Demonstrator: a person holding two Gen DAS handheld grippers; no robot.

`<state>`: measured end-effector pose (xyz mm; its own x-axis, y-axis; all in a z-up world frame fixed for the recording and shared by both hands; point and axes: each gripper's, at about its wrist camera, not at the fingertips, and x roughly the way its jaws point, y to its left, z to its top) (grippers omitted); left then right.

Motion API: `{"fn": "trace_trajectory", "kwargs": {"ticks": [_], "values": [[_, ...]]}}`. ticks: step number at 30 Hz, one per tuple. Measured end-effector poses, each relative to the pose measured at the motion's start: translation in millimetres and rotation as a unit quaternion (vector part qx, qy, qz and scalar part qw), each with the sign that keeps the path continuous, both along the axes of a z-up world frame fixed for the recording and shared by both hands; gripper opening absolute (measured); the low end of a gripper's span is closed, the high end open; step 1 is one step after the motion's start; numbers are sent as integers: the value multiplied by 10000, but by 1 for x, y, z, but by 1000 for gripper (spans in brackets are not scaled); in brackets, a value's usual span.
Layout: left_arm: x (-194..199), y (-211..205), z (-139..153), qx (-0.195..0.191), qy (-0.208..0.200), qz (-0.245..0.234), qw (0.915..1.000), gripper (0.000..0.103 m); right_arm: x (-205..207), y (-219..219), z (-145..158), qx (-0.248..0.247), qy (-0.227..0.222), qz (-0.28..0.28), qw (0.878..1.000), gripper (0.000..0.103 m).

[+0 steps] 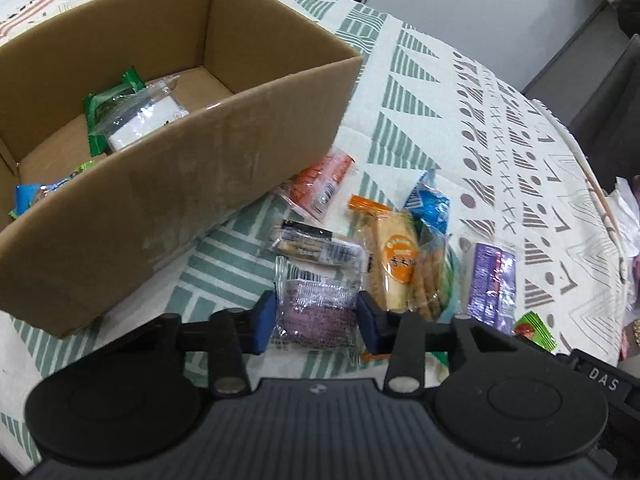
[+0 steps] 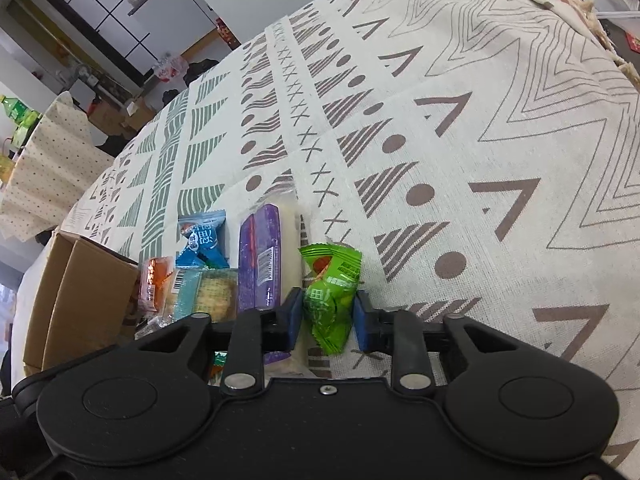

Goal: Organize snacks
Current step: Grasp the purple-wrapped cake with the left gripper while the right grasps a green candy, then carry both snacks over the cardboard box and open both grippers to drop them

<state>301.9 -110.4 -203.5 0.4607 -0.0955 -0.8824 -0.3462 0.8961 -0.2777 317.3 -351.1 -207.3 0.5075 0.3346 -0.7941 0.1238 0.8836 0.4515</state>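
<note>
left gripper [image 1: 317, 320] jaws clenched on purple packet [image 1: 316, 312], on surface at 5 o'clock of cardboard box [image 1: 224, 152]. right gripper [image 2: 327, 316] jaws clenched on green packet [image 2: 330, 296], 3 o'clock of purple bar [image 2: 260, 256].

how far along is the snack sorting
Early on. A few packets already lie in the cardboard box. The left hand-held gripper pinches a purple packet; the right hand-held gripper pinches a green packet. Several packets remain on the tablecloth, including a blue packet.
</note>
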Motion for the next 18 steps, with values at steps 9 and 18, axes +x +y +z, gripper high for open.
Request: {"fn": "trace_trajectory", "kwargs": {"ticks": [9,18], "values": [[-15,7,33,30,-265,14,9996,39,-7,-5,20,68,-402,-105,9991,23],[-34,16,70,84,-629,39,9980,39,-16,3,41,273,-756,105,9967,23]]}}
